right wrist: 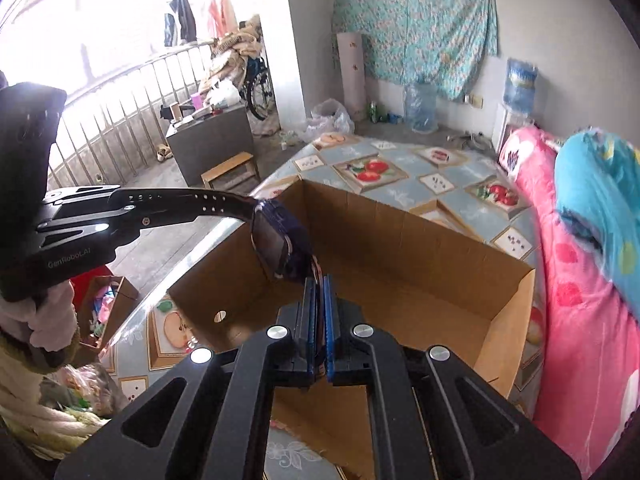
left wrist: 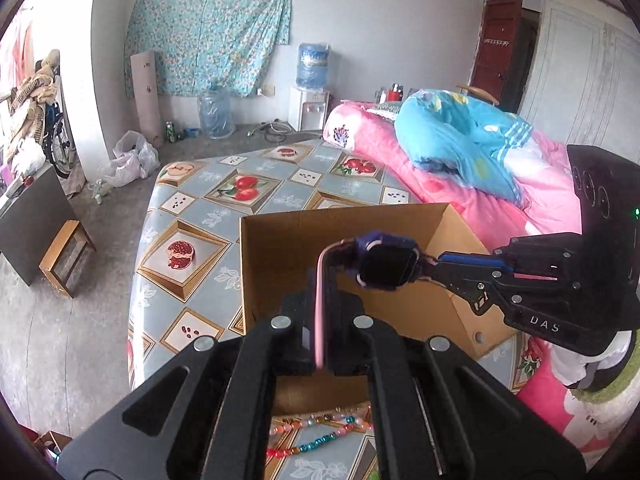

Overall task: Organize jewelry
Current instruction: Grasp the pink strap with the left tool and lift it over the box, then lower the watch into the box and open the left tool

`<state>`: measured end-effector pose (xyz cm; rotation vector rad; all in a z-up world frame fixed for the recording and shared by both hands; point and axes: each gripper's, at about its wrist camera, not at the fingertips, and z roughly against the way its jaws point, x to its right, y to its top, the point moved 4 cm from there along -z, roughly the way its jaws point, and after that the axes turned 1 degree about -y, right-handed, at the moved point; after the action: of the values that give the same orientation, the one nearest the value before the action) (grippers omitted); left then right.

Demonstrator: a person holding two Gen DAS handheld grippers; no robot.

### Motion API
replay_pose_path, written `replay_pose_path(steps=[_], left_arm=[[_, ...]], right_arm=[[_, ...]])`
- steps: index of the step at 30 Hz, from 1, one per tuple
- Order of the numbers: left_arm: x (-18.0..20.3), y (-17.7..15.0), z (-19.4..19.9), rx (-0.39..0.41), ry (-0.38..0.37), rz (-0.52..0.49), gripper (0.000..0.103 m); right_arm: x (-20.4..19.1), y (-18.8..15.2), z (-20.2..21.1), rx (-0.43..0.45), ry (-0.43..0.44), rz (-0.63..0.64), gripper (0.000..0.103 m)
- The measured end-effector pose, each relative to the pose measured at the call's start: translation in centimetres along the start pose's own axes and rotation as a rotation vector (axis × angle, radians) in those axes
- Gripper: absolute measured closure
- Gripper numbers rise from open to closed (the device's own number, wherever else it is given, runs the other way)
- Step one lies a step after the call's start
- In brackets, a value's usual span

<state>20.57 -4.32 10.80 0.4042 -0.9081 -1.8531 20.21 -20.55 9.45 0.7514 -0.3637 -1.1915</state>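
Left wrist view shows the watch (left wrist: 386,266) strung between both claws at centre frame, left claw (left wrist: 320,320) clamped on its pink strap, right claw (left wrist: 434,266) pinching the other end, directly above the open cardboard box (left wrist: 280,240).

Black hand-held gripper (left wrist: 320,320) frames, silver bolt heads, blue finger pads (right wrist: 329,320), white "DAS" and "GenRobot.AI" lettering.

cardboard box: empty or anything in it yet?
Looks empty: only bare brown floor shows inside the cardboard box. The watch hangs above it, between both grippers; the near corner is hidden.
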Motion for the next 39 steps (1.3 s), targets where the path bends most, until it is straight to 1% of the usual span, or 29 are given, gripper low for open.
replay_pose_path(steps=[2,4,6,7,10,14,17,20,24,25,26,27,28,29,32,34,36,39], left_arm=[[-0.8,0.9,-2.7,-0.071,-0.001,0.011,0.101],[-1.5,1.0,-5.6,-0.164,-0.037,0.042,0.101],[-1.9,0.6,-8.2,-0.236,-0.02,0.05,0.101],[-2.0,0.6,-9.2,-0.253,-0.01,0.04,0.101],[-2.5,0.5,-11.5,-0.3,0.007,0.05,0.101],[-3.1,0.9,-13.0,-0.325,-0.006,0.081,0.101],[-3.2,1.3,-13.3,-0.322,-0.016,0.096,0.101],[-3.3,1.8,-13.4,-0.318,-0.037,0.122,0.101],[-3.3,1.8,-13.7,-0.317,-0.012,0.103,0.101],[-3.3,1.8,-13.7,-0.312,-0.009,0.101,0.094],[-3.3,1.8,-13.6,-0.302,-0.01,0.1,0.09],[-3.3,1.9,-13.4,-0.286,-0.007,0.096,0.08],[-3.4,2.1,-13.0,-0.264,-0.001,0.093,0.075],[-3.4,2.3,-12.7,-0.241,0.0,0.09,0.07],[-3.4,3.0,-11.4,-0.183,-0.016,0.086,0.067],[-3.6,3.4,-10.3,-0.137,-0.009,0.089,0.063],[-4.0,3.7,-8.9,-0.088,0.01,0.091,0.062],[-4.8,3.6,-6.4,-0.019,0.024,0.115,0.052]], right_arm=[[1.8,0.4,-2.4,-0.088,0.032,-0.051,0.099],[3.2,0.5,-4.6,-0.169,0.048,-0.096,0.099],[4.3,0.7,-6.5,-0.238,0.061,-0.119,0.099],[4.8,0.9,-7.3,-0.259,0.051,-0.12,0.099],[5.7,1.3,-8.7,-0.288,0.014,-0.112,0.1],[6.0,1.7,-8.5,-0.282,0.013,-0.103,0.099],[5.9,1.3,-8.6,-0.294,0.029,-0.1,0.099],[5.2,0.6,-9.4,-0.341,0.085,-0.088,0.099],[3.8,-0.4,-10.3,-0.371,0.062,-0.02,0.098],[3.6,-0.5,-10.6,-0.378,0.063,-0.018,0.098],[3.6,-0.7,-10.8,-0.382,0.064,-0.019,0.098],[3.5,-0.8,-10.9,-0.386,0.064,-0.02,0.097],[3.5,-0.9,-11.0,-0.39,0.062,-0.02,0.096],[3.5,-0.9,-11.1,-0.395,0.06,-0.019,0.094],[3.2,-1.1,-11.3,-0.408,0.057,-0.007,0.081],[2.7,-1.1,-11.6,-0.42,0.057,0.011,0.077],[1.8,-1.1,-12.1,-0.446,0.071,0.042,0.068],[0.1,-1.2,-13.5,-0.502,0.072,0.113,0.06]])
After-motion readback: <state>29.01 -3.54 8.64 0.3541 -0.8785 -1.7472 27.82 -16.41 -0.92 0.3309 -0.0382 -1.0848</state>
